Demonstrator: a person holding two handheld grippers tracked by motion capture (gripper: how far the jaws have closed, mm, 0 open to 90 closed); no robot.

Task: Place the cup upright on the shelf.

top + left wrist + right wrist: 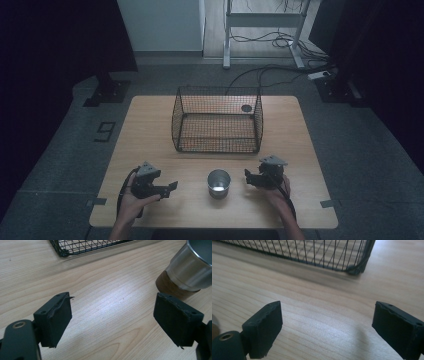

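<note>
A shiny metal cup (218, 183) with a brown band round its base stands upright near the table's front edge, between my two grippers. My left gripper (170, 188) rests to the cup's left, open, nothing between its pads; the cup (186, 272) sits beyond its right jaw. To the right of the cup, my right gripper (248, 176) is open and empty too, with bare wood between its jaws (325, 322). A black wire basket (218, 120) stands empty in the middle of the table, behind the cup.
The wooden table (150, 145) has bare room on both sides of the basket. The basket's corner (65, 250) lies ahead of the left gripper, and its wall (317, 255) ahead of the right one. Cables and a metal frame (262, 30) are on the floor beyond.
</note>
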